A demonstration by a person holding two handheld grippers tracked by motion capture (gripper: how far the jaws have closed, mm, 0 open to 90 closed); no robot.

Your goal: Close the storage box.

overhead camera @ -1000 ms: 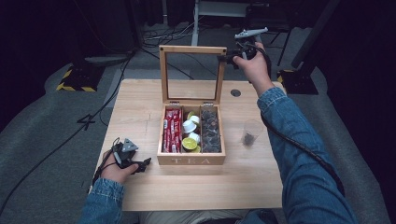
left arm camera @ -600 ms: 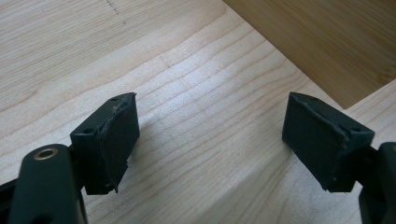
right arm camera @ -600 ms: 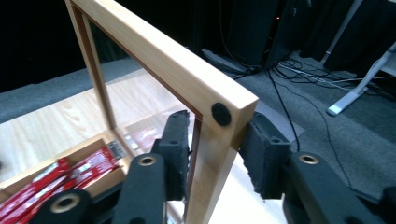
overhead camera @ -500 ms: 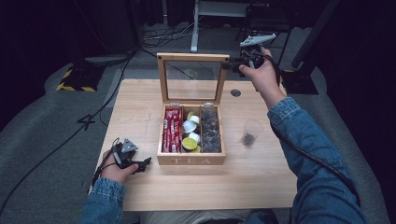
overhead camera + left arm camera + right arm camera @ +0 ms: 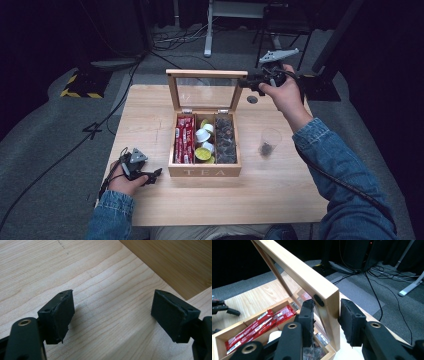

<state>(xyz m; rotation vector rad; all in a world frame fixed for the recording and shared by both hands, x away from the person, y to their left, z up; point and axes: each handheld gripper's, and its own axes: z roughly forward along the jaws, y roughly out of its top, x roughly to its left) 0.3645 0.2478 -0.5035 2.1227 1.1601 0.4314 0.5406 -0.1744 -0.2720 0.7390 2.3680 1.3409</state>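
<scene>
Pinching the upper right corner of the glass lid point(image 5: 206, 90) with the right gripper point(image 5: 246, 83), above frame centre. Resting low left on the table point(image 5: 280, 195), left gripper point(image 5: 156, 174) spread wide beside the tea box point(image 5: 204, 171).

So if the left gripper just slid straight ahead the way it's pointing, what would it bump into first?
Probably the wooden tea box. The left gripper rests open on the table with its jaws aimed at the box's near left corner, and its own view shows bare tabletop, then the box's side. Depth is hard to judge.
</scene>
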